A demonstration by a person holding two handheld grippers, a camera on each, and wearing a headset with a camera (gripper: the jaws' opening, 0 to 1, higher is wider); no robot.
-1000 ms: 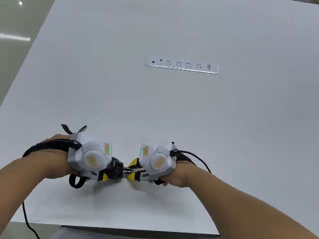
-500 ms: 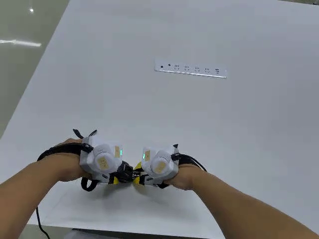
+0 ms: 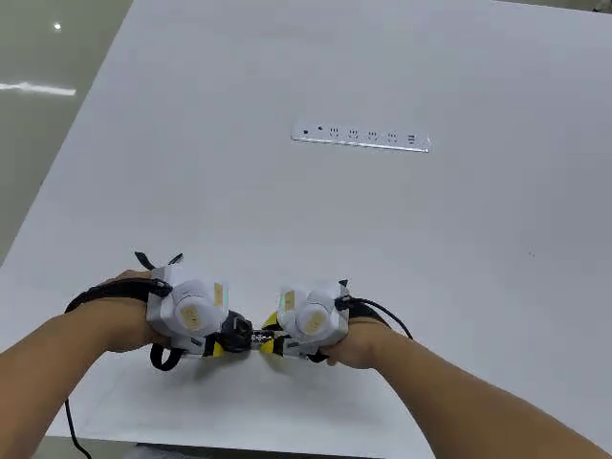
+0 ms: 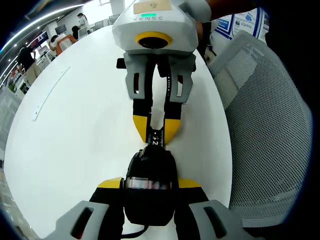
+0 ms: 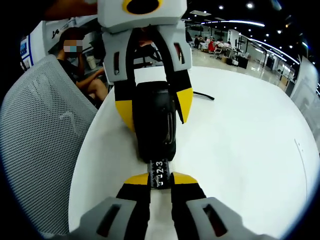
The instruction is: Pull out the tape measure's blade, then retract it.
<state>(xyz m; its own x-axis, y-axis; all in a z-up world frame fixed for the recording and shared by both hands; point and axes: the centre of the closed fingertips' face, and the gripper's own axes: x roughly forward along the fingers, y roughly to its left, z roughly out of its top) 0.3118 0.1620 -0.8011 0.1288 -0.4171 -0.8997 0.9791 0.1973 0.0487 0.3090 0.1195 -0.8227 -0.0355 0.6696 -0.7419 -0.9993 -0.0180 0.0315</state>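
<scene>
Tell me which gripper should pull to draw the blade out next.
The right gripper: it pinches the blade just outside the tape measure case, so it can likely draw away while the left gripper, clamped on the case, anchors it.

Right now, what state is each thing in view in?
Left hand-held gripper: shut on the tape measure case.
Right hand-held gripper: shut on the blade at its tip.
Tape measure case: clamped by its sides, mouth toward the other gripper.
Blade: only a short stretch pulled out.
Power strip: lying flat on the table, no plugs seen in it.
</scene>
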